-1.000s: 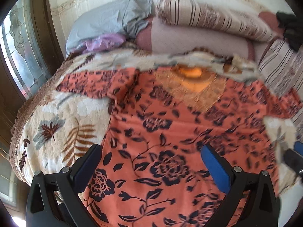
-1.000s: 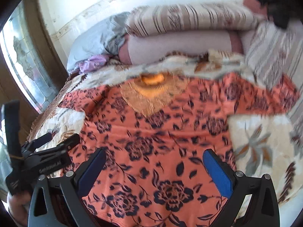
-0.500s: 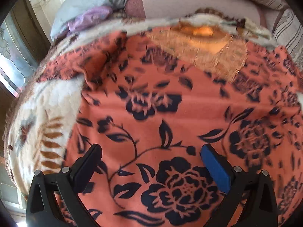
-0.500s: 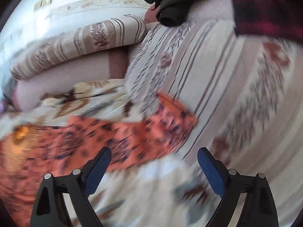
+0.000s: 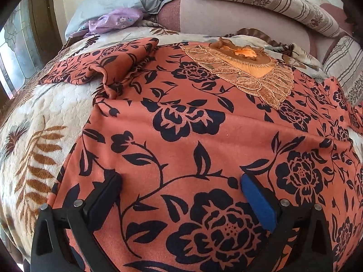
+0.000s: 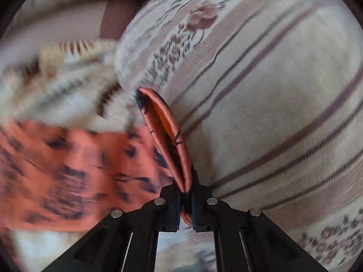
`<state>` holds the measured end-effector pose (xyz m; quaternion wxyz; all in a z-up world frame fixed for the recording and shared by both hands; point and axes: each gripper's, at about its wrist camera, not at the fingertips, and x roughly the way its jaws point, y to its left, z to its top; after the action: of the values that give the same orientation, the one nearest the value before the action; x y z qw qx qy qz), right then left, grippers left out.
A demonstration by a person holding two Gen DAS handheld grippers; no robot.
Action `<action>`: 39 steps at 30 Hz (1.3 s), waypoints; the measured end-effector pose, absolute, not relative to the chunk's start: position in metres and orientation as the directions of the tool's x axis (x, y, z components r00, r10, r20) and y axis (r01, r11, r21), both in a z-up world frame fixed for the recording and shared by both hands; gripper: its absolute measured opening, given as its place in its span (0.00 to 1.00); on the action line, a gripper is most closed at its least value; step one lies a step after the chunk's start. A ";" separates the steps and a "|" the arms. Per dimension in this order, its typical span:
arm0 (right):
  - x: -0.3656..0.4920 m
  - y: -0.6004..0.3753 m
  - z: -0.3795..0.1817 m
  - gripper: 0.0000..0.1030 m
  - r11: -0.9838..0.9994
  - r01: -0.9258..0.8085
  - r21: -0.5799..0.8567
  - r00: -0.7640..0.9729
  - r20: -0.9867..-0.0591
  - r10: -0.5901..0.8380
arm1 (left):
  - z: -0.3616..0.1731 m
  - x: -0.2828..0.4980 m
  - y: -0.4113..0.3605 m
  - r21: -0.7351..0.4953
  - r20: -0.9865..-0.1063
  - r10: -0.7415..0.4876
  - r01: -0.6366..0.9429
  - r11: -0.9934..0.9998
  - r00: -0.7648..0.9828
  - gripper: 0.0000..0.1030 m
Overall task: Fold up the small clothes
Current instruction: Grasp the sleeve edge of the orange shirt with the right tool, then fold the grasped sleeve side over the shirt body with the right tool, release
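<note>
Two grippers work one orange floral top (image 5: 192,117), which lies spread over a leaf-print blanket (image 5: 34,136) and fills the middle of the left view. The left gripper (image 5: 180,188), at the bottom, stands spread wide over the cloth. At lower centre of the right view, the right gripper (image 6: 186,200) is clenched on the sleeve cuff (image 6: 169,136) beside a striped cushion (image 6: 272,90).

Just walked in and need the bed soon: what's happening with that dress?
A person is folding an orange dress with black flowers, spread on a leaf-patterned blanket. The right gripper is shut on a sleeve cuff beside a striped cushion. The left gripper sits open over the skirt, gripping nothing.
</note>
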<state>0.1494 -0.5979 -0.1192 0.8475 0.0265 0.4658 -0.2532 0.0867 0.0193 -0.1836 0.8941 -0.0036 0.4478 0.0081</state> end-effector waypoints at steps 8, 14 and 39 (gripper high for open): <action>0.143 -0.481 0.030 0.06 0.911 0.191 0.367 0.746 -0.658 0.109 | -0.183 0.082 0.024 -0.038 -0.788 -0.030 0.001 0.999 0.615 1.00; 0.161 -0.300 0.086 0.06 0.843 -0.123 0.524 0.742 -0.516 0.429 | -0.180 0.080 0.031 -0.096 -0.780 -0.094 0.031 0.995 0.619 1.00; 0.196 -0.351 -0.166 0.70 0.740 0.145 0.657 0.613 -0.647 0.454 | -0.095 0.176 0.077 -0.431 -0.660 -0.353 0.050 0.901 0.664 1.00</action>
<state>0.1964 -0.3508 -0.1665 0.8277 0.3482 0.4300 0.0933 0.1762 0.0766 -0.0954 0.8917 -0.1919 0.3942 -0.1128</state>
